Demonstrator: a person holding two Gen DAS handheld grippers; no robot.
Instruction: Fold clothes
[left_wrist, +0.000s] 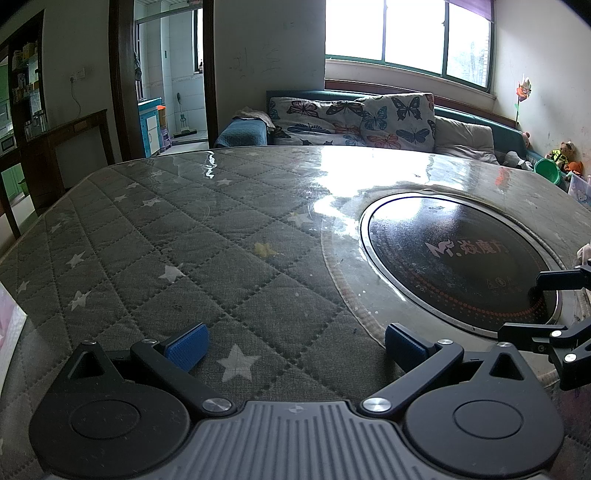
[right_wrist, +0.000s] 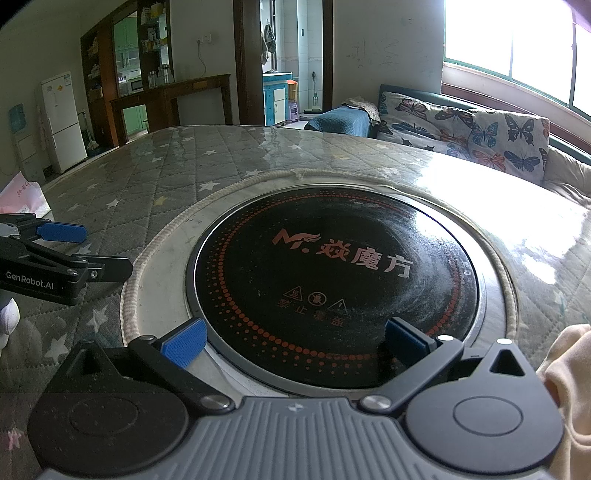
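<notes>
Right wrist view: both grippers' fingers spread, empty, over glossy round cooktop, quilted cover

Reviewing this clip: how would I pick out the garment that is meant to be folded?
Start at the round black cooktop set into the quilted, star-patterned table. From it, look to the lower right edge of the right wrist view, beside the right gripper. The cloth there is pale peach, soft and plain, unlike the grey quilting.

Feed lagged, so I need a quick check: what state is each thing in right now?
left gripper: open, empty, over the quilted table cover.
right gripper: open, empty, over the round cooktop.
cream cloth: bunched at the right edge, not gripped.
cooktop: bare, nothing on it.
</notes>
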